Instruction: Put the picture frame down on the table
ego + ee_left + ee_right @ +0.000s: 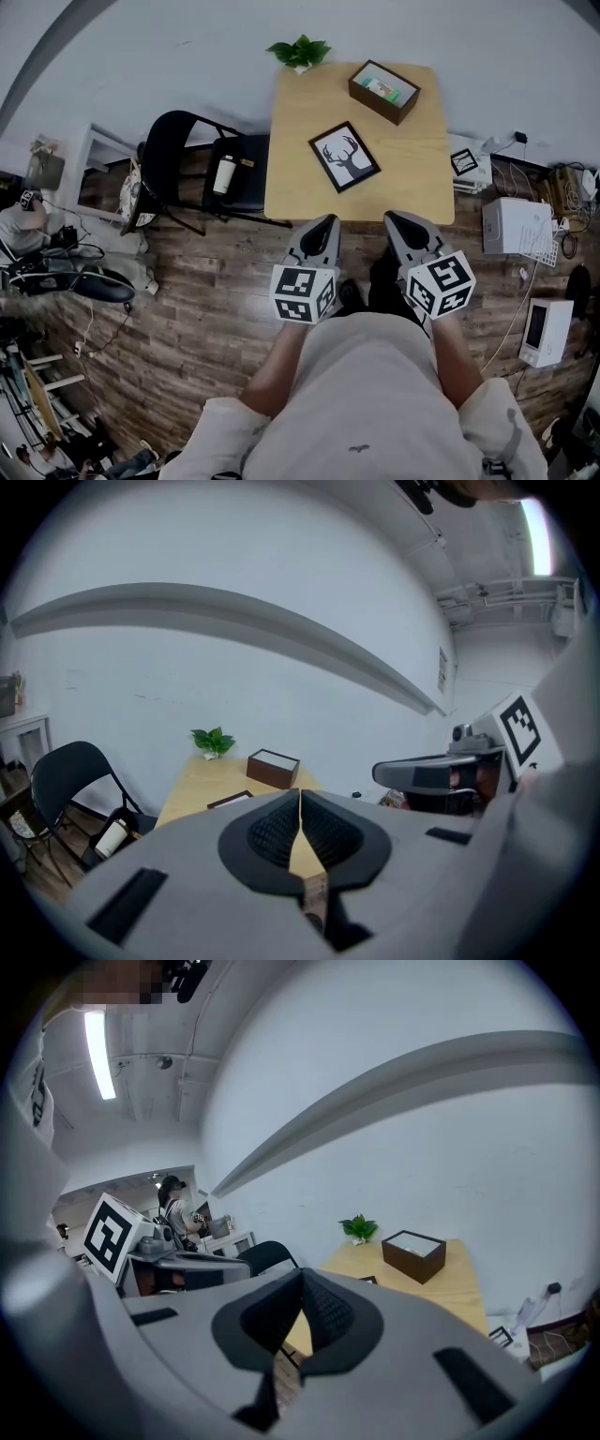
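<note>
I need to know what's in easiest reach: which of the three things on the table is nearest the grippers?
The black picture frame with the deer print, flat on the table; the brown box and the plant sit farther back.

A square, light wooden tabletop [300, 183] is carrying three things. The picture frame [344, 157] is lying flat on it, face up, a little right of the middle and closer to the near edge than to the far one. It is sitting turned at an angle to the tabletop's edges and is showing a dark antlered deer head on a white ground inside a black border. An open-topped dark brown box [384, 91] is resting by the far right corner, also skewed to the edges, with something pale and green inside. A small leafy green plant [299, 52] is standing at the far left corner, right at the far edge. The three are lying well apart from one another.
</note>
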Demonstrator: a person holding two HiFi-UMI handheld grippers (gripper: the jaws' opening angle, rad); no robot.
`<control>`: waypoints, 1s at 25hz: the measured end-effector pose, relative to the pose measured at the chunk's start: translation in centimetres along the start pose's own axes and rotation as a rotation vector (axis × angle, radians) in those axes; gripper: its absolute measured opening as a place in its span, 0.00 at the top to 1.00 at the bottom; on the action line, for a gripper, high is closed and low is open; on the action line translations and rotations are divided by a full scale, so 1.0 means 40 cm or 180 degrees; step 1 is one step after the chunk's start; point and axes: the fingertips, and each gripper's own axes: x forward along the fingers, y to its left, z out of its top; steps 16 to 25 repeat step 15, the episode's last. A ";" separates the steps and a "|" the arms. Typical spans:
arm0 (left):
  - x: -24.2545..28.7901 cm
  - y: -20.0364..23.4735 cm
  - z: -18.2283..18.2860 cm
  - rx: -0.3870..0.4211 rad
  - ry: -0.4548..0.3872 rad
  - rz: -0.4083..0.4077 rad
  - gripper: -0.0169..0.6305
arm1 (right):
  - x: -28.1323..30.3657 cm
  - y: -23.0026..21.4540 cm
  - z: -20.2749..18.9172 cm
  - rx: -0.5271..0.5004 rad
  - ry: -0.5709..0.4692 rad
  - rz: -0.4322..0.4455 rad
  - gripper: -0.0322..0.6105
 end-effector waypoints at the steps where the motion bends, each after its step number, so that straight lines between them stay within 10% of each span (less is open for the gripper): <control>1: -0.001 -0.001 -0.001 -0.0006 -0.0001 0.0003 0.96 | -0.002 0.001 0.000 -0.0005 -0.0002 0.0001 0.95; 25: -0.013 -0.022 -0.012 -0.0031 0.0002 0.0008 0.96 | -0.019 0.013 -0.002 -0.0074 -0.0007 0.0036 0.95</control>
